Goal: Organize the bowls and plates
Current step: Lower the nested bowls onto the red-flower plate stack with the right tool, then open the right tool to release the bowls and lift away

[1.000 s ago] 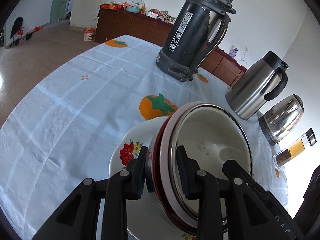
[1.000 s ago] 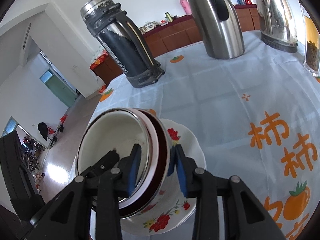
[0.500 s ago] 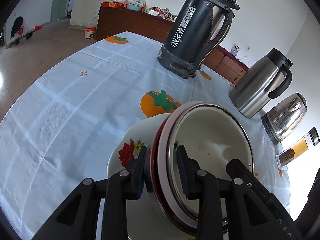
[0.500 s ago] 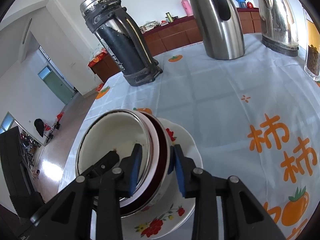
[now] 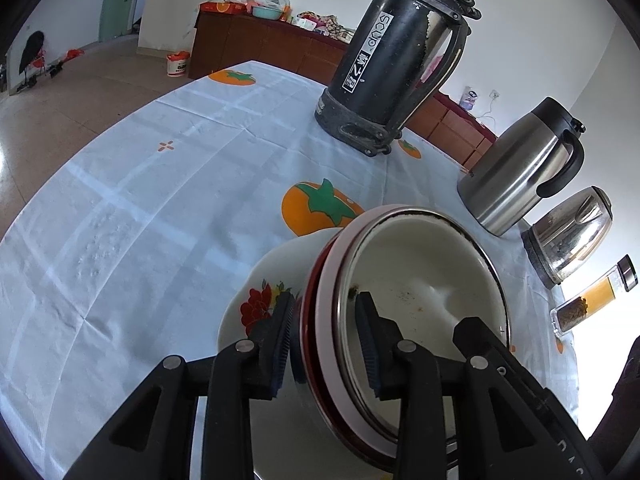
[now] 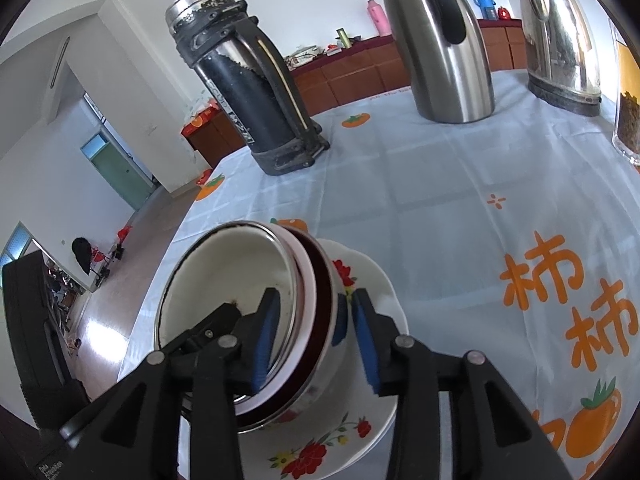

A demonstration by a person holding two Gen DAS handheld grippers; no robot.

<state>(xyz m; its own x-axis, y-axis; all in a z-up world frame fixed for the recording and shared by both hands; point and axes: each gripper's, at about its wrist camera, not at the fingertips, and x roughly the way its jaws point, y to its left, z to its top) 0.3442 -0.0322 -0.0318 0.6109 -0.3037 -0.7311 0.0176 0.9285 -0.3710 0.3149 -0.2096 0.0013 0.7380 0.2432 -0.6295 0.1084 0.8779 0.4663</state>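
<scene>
Both grippers' jaws just widened off nested bowls [image 5: 420,300]; bowls unmoved on plate [image 6: 376,280].

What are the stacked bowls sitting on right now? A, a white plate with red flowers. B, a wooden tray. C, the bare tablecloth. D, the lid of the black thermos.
A: the nested bowls rest on the white flowered plate, whose rim with red blooms shows around them on the tablecloth.
</scene>
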